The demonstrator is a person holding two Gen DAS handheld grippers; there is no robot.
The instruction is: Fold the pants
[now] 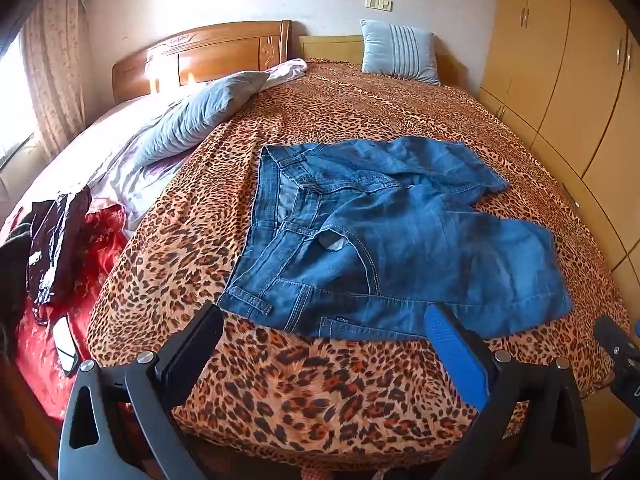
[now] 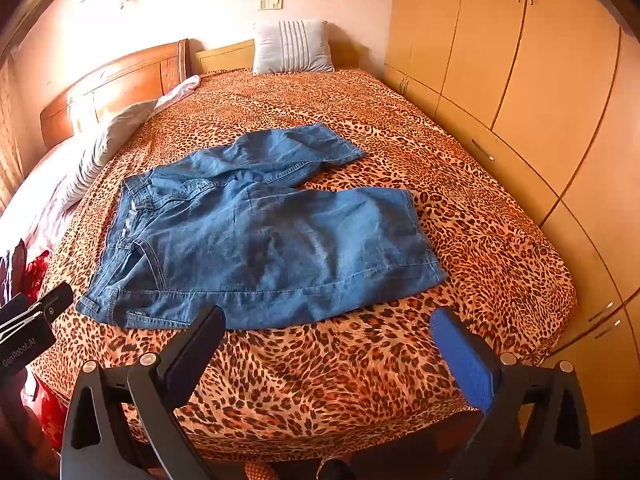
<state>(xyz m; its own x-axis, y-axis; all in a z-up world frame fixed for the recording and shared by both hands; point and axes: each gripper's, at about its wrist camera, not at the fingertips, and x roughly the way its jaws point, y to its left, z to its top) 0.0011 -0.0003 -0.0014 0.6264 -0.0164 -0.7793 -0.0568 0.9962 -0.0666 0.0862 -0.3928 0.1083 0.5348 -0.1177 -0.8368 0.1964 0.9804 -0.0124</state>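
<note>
Blue denim pants (image 1: 384, 240) lie spread flat on a leopard-print bed (image 1: 320, 392). Near them, left claw (image 1: 324, 320) and right claw (image 2: 328, 320) hover wide open, empty.

Faded blue denim pants (image 1: 400, 240) with stitched seams lie on the bed's matt leopard-print cloth (image 1: 320, 392). Headboard (image 1: 208, 52) is glossy varnished wood; red fabric (image 1: 92, 248) at the left edge looks satiny.
</note>
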